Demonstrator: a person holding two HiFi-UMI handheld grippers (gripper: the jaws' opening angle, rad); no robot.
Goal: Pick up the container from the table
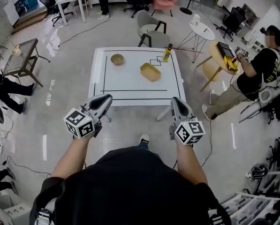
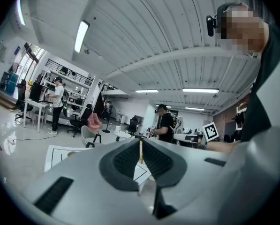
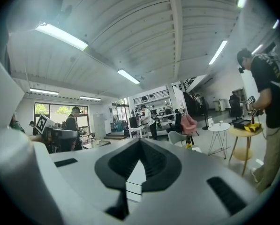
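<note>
A yellow rectangular container (image 1: 150, 71) lies on the white table (image 1: 130, 90), right of its middle. Both grippers hang in front of the table's near edge, well short of the container. My left gripper (image 1: 106, 99) is at the near left corner, its jaws together with nothing between them (image 2: 140, 146). My right gripper (image 1: 176, 101) is at the near right corner, shut and empty too (image 3: 140, 144). The container is hidden behind the jaws in both gripper views.
A tan bowl (image 1: 117, 59) sits at the table's far left and a yellow bottle (image 1: 167, 53) at its far right corner. A grey chair (image 1: 149, 29) stands behind the table. A person (image 1: 257, 76) works at a round wooden table (image 1: 222, 57) on the right.
</note>
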